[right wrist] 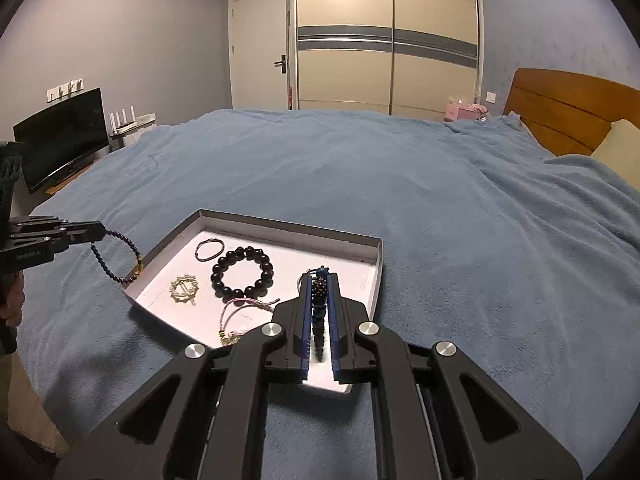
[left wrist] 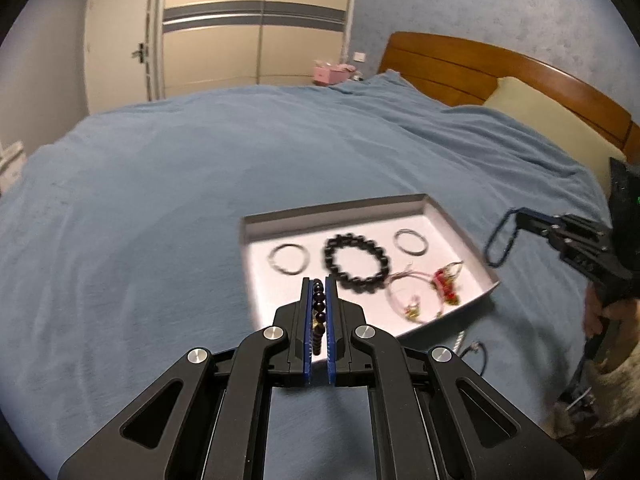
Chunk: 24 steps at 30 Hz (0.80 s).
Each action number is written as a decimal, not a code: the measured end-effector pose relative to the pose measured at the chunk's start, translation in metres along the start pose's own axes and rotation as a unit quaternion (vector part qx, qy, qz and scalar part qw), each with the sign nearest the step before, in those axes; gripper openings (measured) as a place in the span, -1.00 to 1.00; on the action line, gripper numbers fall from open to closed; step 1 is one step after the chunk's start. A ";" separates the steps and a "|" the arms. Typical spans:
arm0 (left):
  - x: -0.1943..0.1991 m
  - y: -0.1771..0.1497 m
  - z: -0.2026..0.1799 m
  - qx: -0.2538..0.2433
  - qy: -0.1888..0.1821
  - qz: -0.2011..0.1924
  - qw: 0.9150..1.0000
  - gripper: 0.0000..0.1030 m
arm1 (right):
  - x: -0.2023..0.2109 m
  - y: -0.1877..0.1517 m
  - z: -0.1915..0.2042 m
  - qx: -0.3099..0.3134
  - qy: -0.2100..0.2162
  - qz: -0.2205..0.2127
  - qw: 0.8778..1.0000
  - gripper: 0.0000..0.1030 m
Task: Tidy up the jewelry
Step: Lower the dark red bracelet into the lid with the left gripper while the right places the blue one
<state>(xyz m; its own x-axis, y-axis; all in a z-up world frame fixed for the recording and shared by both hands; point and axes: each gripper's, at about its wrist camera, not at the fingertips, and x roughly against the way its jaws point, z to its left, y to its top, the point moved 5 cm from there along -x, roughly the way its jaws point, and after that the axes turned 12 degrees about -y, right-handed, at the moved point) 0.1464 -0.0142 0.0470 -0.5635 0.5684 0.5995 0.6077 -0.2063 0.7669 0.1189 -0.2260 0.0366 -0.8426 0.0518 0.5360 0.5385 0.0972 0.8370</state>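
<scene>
A shallow white tray (left wrist: 336, 208) (right wrist: 288, 226) lies on the blue blanket. It holds a large black bead bracelet (left wrist: 356, 260) (right wrist: 243, 272), two thin rings (left wrist: 289, 258) (left wrist: 410, 241), a gold brooch (right wrist: 184, 289) and a pink cord bracelet with red charms (left wrist: 424, 292) (right wrist: 240, 312). My left gripper (left wrist: 319, 282) (right wrist: 103, 233) is shut on a dark purple bead bracelet (left wrist: 318, 312) (right wrist: 116, 260), lifted beside the tray's left edge. My right gripper (right wrist: 319, 278) (left wrist: 516, 214) is shut on a blue beaded bracelet (right wrist: 319, 304) (left wrist: 500, 240), held above the tray's right part.
A short blue cord piece (left wrist: 478, 350) lies on the blanket (right wrist: 400, 184) by the tray's near corner. A wooden headboard (right wrist: 568, 112) and pillow (left wrist: 540, 120) stand at the right. A dark screen (right wrist: 60, 140) sits off the bed's left side; wardrobe doors (right wrist: 384, 40) stand behind.
</scene>
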 end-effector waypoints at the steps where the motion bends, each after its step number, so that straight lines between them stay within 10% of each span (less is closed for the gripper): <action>1: -0.008 0.001 -0.004 -0.001 -0.009 0.003 1.000 -0.87 | -0.003 -0.001 0.000 0.000 0.000 0.002 1.000 -0.86; 8: -0.051 -0.009 -0.019 0.008 -0.059 0.038 0.997 -0.87 | -0.027 -0.013 0.002 0.001 0.003 0.027 1.000 -0.86; 24: -0.093 -0.054 0.016 0.055 -0.043 0.099 0.993 -0.87 | -0.075 -0.042 -0.007 -0.020 0.000 0.086 0.996 -0.86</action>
<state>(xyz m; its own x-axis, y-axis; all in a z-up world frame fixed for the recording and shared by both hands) 0.1752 -0.0434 -0.0539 -0.3799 0.5917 0.7110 0.7622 -0.2353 0.6031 0.1594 -0.2410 -0.0383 -0.7381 0.0641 0.6716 0.6745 0.0469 0.7368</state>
